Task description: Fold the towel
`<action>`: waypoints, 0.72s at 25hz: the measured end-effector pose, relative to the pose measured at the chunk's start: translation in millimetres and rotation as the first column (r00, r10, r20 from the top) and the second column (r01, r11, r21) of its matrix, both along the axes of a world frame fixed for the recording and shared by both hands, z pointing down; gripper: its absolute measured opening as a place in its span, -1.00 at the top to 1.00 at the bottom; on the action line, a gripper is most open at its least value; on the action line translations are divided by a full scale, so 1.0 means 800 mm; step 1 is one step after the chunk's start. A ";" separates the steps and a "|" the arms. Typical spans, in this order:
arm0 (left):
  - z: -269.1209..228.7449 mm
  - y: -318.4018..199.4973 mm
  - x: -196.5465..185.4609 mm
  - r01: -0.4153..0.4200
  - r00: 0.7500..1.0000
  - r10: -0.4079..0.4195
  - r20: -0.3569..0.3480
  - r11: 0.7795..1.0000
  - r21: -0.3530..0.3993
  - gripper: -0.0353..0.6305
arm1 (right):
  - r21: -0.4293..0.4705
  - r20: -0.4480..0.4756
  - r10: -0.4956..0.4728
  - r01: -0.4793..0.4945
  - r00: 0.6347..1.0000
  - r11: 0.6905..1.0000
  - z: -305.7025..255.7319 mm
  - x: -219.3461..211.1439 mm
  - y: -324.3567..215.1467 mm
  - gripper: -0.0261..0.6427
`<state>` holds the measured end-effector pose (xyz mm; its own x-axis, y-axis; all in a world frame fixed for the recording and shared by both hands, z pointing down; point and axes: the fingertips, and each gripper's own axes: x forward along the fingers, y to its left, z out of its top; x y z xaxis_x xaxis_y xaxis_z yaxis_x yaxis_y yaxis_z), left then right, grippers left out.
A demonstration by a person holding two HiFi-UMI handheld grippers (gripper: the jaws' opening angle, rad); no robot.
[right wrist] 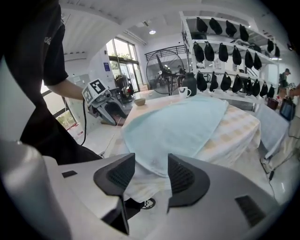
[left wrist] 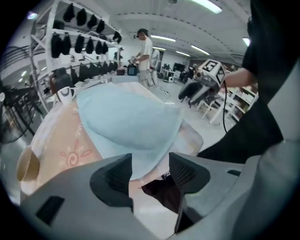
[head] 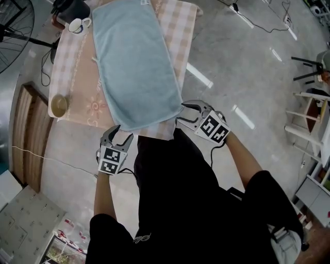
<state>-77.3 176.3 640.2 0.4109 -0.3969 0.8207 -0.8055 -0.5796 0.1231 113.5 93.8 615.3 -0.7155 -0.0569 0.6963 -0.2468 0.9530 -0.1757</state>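
Observation:
A light blue towel (head: 135,64) lies flat lengthwise on a table (head: 77,77) covered with a pink checked cloth. Its near edge hangs slightly over the table's front. My left gripper (head: 122,135) is open just off the towel's near left corner, not touching it. My right gripper (head: 184,114) is open beside the near right corner. In the left gripper view the towel (left wrist: 126,124) sits beyond the open left gripper (left wrist: 150,171), with the right gripper (left wrist: 194,91) further off. From the right gripper view, the towel's corner (right wrist: 178,124) shows between the open right gripper (right wrist: 151,173) jaws.
A white cup (head: 77,25) and a dark pot (head: 72,9) stand at the table's far left corner. A small bowl (head: 59,104) sits at its near left edge. A fan (head: 13,31) and wooden bench (head: 28,134) stand left. A person (left wrist: 146,56) works behind.

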 end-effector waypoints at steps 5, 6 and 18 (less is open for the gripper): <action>0.040 0.014 0.006 -0.141 0.986 0.144 0.088 0.989 -0.043 0.19 | 0.024 -0.090 -0.076 0.079 0.993 0.997 0.027 0.000 0.014 0.28; 0.045 0.014 0.005 -0.156 0.981 0.161 0.104 0.986 -0.051 0.19 | 0.033 -0.109 -0.099 0.103 0.989 0.994 0.032 -0.001 0.017 0.28; 0.067 0.004 -0.014 -0.143 0.975 0.159 0.153 0.984 -0.111 0.21 | 0.070 -0.195 -0.091 0.107 0.977 0.992 0.063 -0.002 0.003 0.44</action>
